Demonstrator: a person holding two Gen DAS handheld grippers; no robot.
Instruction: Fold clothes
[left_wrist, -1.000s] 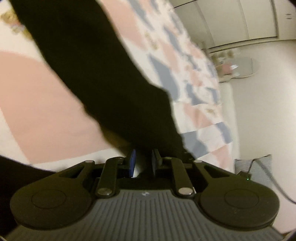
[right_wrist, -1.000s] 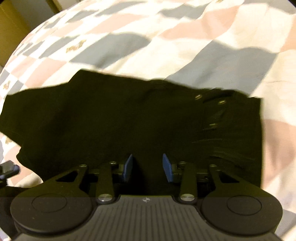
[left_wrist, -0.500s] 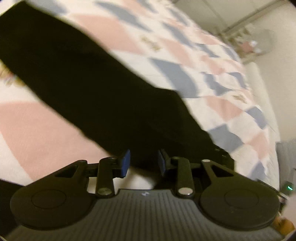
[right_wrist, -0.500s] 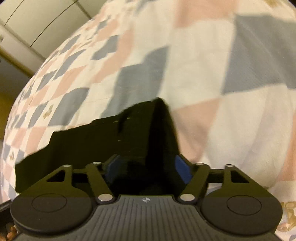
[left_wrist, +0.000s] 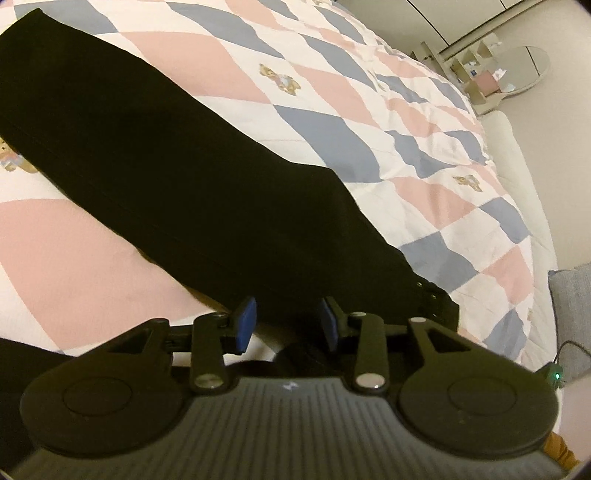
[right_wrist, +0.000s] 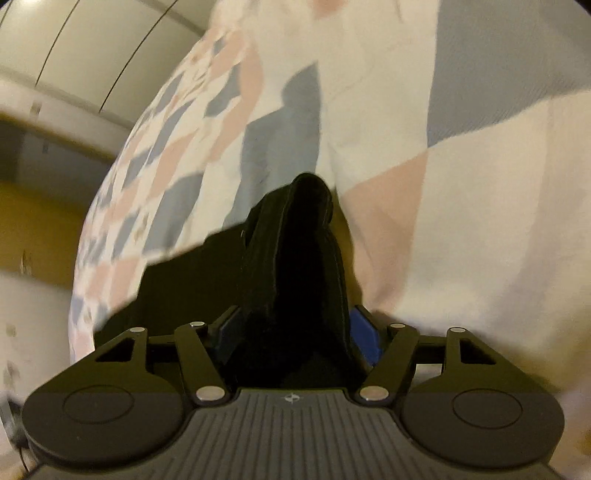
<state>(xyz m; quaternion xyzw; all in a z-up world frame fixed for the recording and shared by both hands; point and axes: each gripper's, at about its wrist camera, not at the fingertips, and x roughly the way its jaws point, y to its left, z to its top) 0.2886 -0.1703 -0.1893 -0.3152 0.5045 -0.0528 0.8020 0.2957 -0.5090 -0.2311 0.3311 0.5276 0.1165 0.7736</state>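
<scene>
A pair of black trousers (left_wrist: 184, 166) lies folded lengthwise on the checked quilt (left_wrist: 332, 92), running from the upper left down to the waist end with its metal studs (left_wrist: 428, 291). My left gripper (left_wrist: 287, 323) is open at the trousers' near edge, with the cloth edge just between its tips. In the right wrist view a thick bunched ridge of the same black cloth (right_wrist: 295, 258) stands up between the blue pads (right_wrist: 364, 336). There my right gripper (right_wrist: 293, 332) is spread wide around it, and part of the right pad's face shows bare.
The quilt (right_wrist: 443, 221) covers a wide bed. A round mirror on a pale dresser (left_wrist: 517, 74) stands past the far corner. A grey cushion (left_wrist: 572, 295) and a cable with a green light (left_wrist: 554, 376) sit off the bed's right side. Pale wardrobe doors (right_wrist: 92, 48) stand behind.
My left gripper's fingers have spread from nearly closed on the cloth to open, and the trousers have settled flat. My right gripper opened wider and moved into the waist end, bunching it up.
</scene>
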